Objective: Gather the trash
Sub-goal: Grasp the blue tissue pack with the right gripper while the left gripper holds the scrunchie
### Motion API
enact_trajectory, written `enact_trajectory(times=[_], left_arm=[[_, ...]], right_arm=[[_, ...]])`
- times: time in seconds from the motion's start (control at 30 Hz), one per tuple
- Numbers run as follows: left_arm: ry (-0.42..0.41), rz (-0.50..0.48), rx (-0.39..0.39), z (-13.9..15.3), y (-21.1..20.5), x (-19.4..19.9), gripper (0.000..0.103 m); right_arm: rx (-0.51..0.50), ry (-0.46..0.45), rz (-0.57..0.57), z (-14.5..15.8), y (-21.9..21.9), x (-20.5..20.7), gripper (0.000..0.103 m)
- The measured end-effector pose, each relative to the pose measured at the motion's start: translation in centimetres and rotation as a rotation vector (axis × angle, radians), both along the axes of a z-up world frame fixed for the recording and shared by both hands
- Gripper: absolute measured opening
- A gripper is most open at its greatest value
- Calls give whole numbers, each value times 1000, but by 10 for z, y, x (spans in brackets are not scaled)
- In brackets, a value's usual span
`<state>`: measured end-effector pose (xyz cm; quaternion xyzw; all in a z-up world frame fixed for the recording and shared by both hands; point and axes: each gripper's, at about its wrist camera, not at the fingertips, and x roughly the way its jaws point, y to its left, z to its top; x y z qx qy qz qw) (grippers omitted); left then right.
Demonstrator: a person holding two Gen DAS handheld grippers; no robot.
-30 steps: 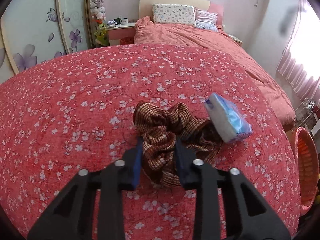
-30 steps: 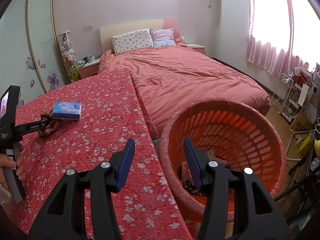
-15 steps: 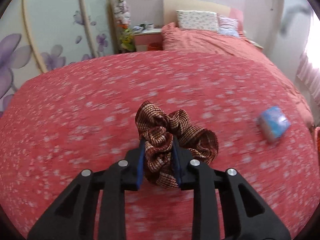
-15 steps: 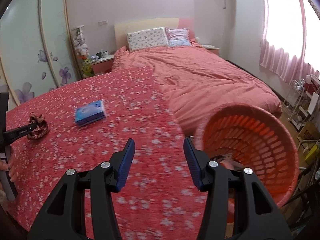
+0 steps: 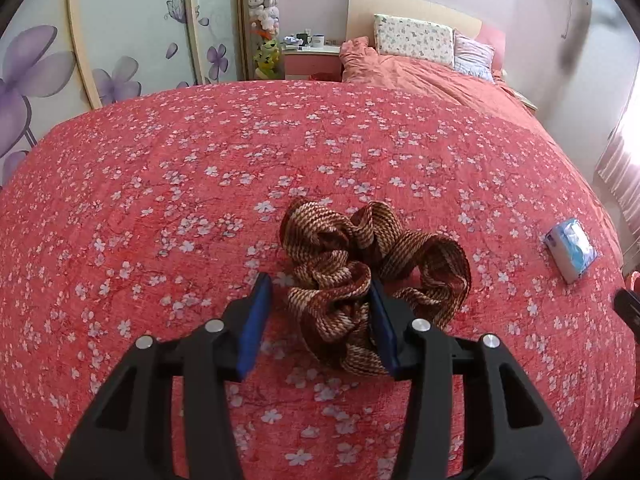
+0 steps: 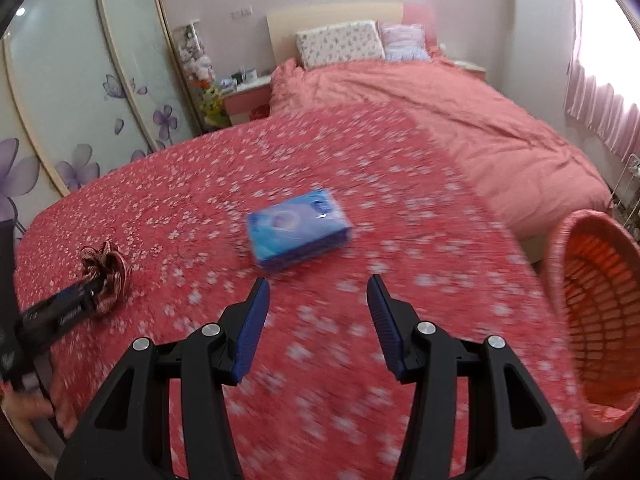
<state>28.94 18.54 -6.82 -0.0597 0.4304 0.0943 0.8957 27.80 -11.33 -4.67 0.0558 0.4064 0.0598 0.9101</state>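
Left claw [image 5: 318, 312]: its jaws have just been opening; half open now, scrunchie [image 5: 372, 268] between them on the desk [image 5: 160, 184], right pad touching it.
Right claw [image 6: 318, 312]: half open, empty, above the desk.
Tissue pack [image 6: 298, 235]: on the desk, ahead of the right claw.
Basket [image 6: 592, 320]: beside the desk's right edge, contents hidden.

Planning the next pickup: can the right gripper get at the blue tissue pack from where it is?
Probably yes: the right gripper is open, the tissue pack lies just ahead, nothing between.
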Motion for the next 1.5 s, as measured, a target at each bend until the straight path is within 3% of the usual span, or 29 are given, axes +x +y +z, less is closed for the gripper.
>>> enact_trajectory(times=[0.13,0.37,0.57,0.63,0.77,0.9,1.27,1.5], left_arm=[[7,-2,13,0,-3,5,47],[5,-3,5,-1,-7,7,48],[2,-5,-1,-2,-4,5,49],[2,-5,-2,-2,-4,5,49],[1,-6,-5,-2,-3,5,49],[0,-5,-7,-2,-3,5,49],[0,-5,-6,-2,-4,4,50],[2,-7,-2,-3,-4,5,50]], right_arm=[[-4,49,-5,-12,20,20,51],[-114,69,-58,-19,33,34,51],[-133,69,-289,-18,-13,35,51],[-127,77,-320,-19,-25,35,51],[-65,31,-268,-10,-28,31,52],[-32,-10,-191,-2,-8,35,67],[-153,53,-225,-18,11,75,68],[-138,76,-232,-22,6,78,68]])
